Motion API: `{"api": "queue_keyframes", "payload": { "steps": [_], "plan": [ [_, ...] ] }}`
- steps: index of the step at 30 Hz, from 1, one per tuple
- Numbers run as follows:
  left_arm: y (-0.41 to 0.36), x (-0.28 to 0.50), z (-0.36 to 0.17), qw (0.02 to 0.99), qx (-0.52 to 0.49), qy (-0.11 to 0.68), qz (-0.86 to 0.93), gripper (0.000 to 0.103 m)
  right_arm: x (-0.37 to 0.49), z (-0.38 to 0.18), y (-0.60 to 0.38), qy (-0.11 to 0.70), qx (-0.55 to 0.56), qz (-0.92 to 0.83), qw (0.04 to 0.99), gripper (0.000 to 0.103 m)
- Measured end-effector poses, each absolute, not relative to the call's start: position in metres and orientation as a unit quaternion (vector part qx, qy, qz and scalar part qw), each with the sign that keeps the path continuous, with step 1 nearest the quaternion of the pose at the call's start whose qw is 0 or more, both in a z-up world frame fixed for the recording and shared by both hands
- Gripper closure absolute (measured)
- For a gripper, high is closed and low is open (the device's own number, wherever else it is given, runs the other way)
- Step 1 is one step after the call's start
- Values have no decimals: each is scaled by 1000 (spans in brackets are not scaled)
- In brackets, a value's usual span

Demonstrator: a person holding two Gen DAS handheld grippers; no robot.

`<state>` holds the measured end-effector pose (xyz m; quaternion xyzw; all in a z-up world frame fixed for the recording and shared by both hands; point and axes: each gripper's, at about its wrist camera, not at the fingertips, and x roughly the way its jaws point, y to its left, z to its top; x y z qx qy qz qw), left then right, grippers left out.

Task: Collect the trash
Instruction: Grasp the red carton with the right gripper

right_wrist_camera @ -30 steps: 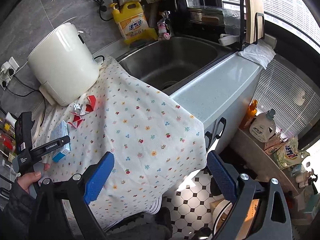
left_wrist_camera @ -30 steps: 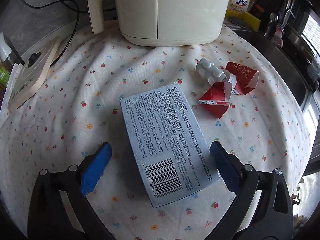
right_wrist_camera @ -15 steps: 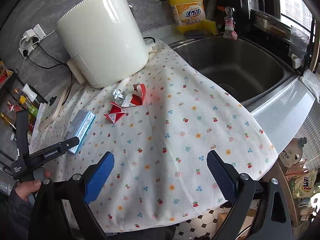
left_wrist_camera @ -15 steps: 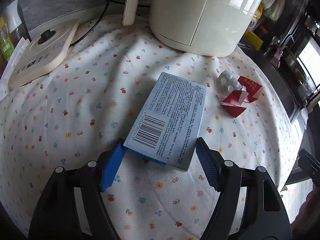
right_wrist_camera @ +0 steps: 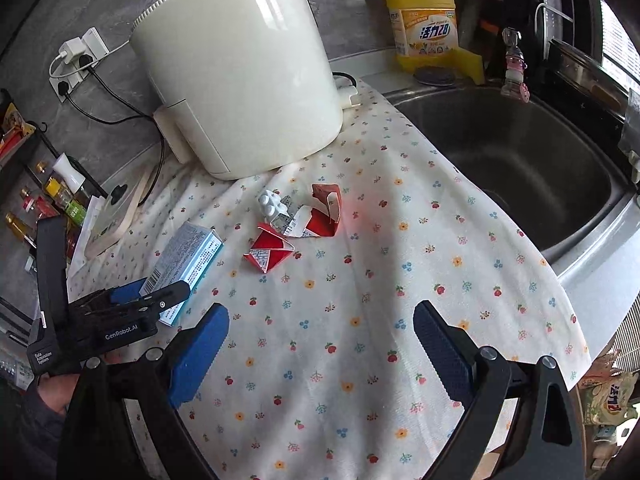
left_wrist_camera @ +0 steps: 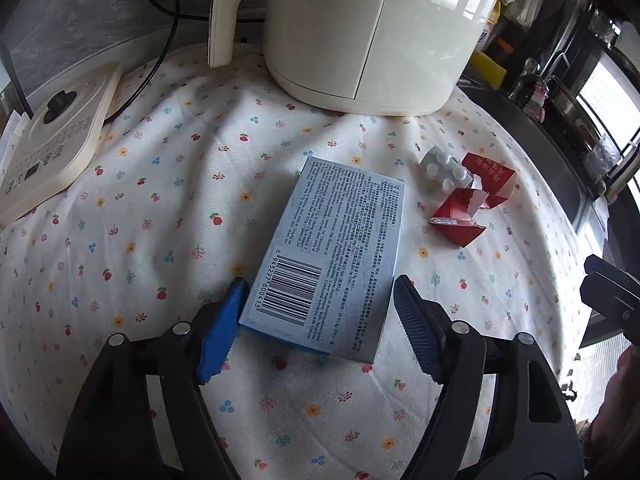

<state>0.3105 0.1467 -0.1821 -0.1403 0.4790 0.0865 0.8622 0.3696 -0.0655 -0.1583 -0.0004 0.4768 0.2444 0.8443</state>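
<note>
A light blue carton box [left_wrist_camera: 334, 252] with a barcode lies on the flowered cloth. My left gripper [left_wrist_camera: 318, 326] straddles its near end, jaws open; the left pad touches the box's side, the right pad stands a little off it. The box also shows in the right wrist view [right_wrist_camera: 184, 262], with the left gripper [right_wrist_camera: 154, 292] at its near end. Torn red carton pieces [left_wrist_camera: 468, 206] and a white blister pack [left_wrist_camera: 446, 170] lie right of the box. My right gripper [right_wrist_camera: 320, 350] is open and empty above the cloth, nearer than the red pieces [right_wrist_camera: 298, 226].
A cream appliance [right_wrist_camera: 240, 68] stands at the back of the cloth. A flat cream base with cord [left_wrist_camera: 52, 140] lies at the left. A steel sink [right_wrist_camera: 512, 160] is at the right, a yellow detergent bottle [right_wrist_camera: 424, 20] behind it. Bottles stand on a rack [right_wrist_camera: 44, 200] at far left.
My left gripper has closed in around the box's near end and narrowed. My right gripper has swung from the table edge and floor to over the cloth, nearer the red pieces.
</note>
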Motion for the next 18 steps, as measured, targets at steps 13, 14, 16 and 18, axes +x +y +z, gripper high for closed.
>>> {"api": "queue_keyframes", "payload": {
  "steps": [13,14,16,18],
  "plan": [
    [193,281,-166,869,-160,446,143,34,382,-171,-16,496,-23,294,816,52],
    [197,277,-165,868,-164,445,148,34,383,-172,-10,498,-27,299,814,56],
    [206,269,-165,866,-170,443,159,34,386,-175,0,497,-36,306,811,60],
    [213,262,-165,865,-173,441,167,34,390,-179,9,496,-41,308,811,60]
  ]
}}
